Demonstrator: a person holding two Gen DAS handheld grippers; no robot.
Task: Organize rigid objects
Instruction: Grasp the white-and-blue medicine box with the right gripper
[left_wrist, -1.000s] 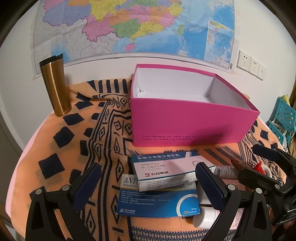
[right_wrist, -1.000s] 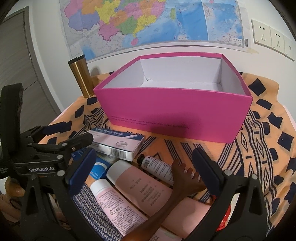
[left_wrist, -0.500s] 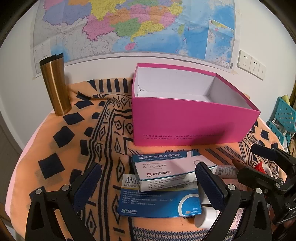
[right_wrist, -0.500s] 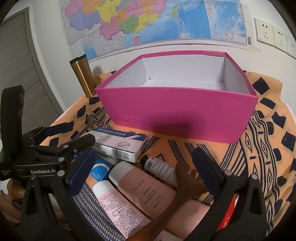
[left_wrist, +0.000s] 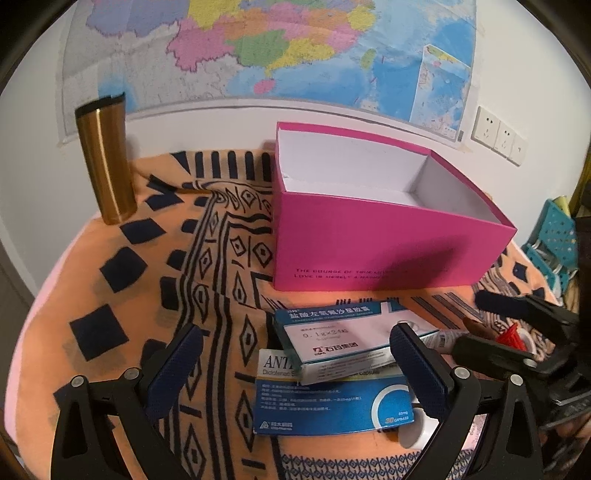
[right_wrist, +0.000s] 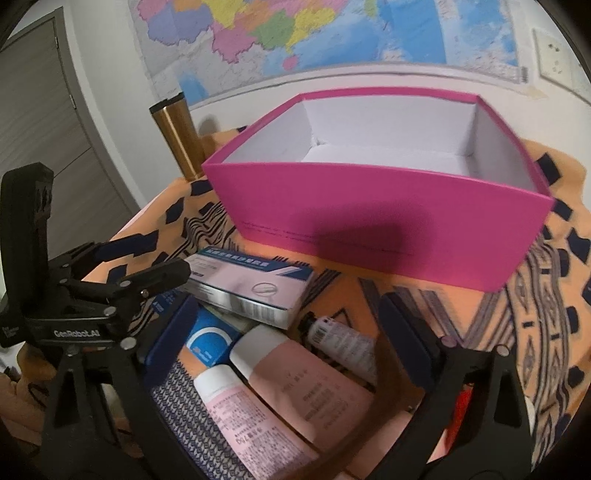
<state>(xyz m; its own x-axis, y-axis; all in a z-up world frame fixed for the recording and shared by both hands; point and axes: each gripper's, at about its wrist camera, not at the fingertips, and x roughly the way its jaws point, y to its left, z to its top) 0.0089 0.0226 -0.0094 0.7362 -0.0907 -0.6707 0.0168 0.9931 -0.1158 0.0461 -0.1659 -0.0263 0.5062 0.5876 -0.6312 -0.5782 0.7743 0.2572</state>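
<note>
My right gripper hangs over the pink tubes lying before the empty pink box on the desk; its jaws are closing, nothing pinched yet. The tubes look light, smooth, slightly squashy, so I'd take one across its body. My left gripper stands spread over the stiff medicine cartons. The box mouth is roomy.
</note>
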